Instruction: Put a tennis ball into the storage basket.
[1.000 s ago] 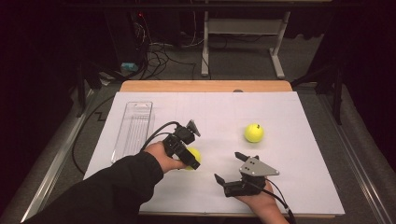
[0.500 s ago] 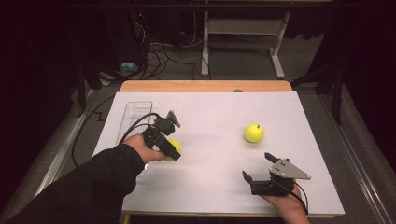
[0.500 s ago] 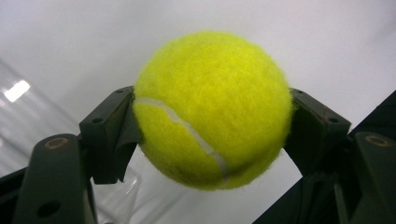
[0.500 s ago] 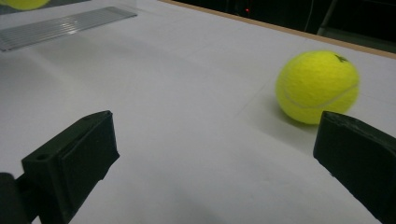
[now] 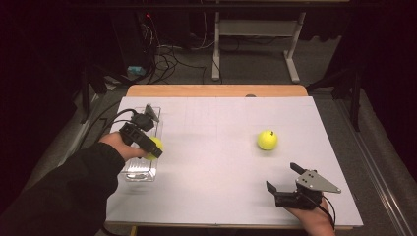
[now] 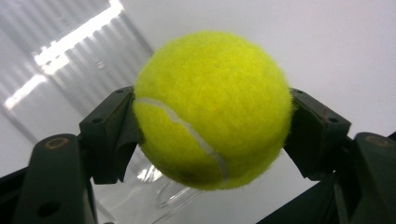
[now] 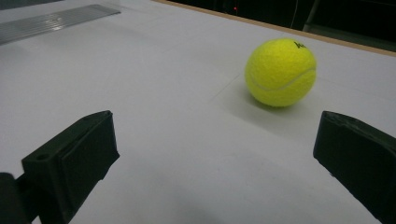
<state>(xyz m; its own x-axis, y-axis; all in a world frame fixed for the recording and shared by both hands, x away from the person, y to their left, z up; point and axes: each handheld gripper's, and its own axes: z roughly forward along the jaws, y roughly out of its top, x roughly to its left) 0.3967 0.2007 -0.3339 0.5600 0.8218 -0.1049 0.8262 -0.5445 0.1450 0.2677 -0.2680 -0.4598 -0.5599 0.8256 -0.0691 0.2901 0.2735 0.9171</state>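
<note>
My left gripper (image 5: 153,146) is shut on a yellow tennis ball (image 5: 156,144) and holds it over the clear plastic tray (image 5: 140,172) at the left of the white table. In the left gripper view the ball (image 6: 212,109) sits pinched between both black jaws, with the tray's ribbed wall (image 6: 70,56) behind it. A second tennis ball (image 5: 267,139) rests on the table at the right. My right gripper (image 5: 282,178) is open near the front right edge, and the right gripper view shows that ball (image 7: 280,72) lying some way beyond the wide-apart jaws.
The white sheet (image 5: 216,147) covers the table, with a wooden strip (image 5: 216,90) along its far edge. Beyond the table are a dark floor with cables (image 5: 167,54) and a white frame's legs (image 5: 255,44).
My left gripper has carried its ball leftward and slightly up, from the table's middle to above the tray. The right gripper moved to the right along the front edge, then stayed put.
</note>
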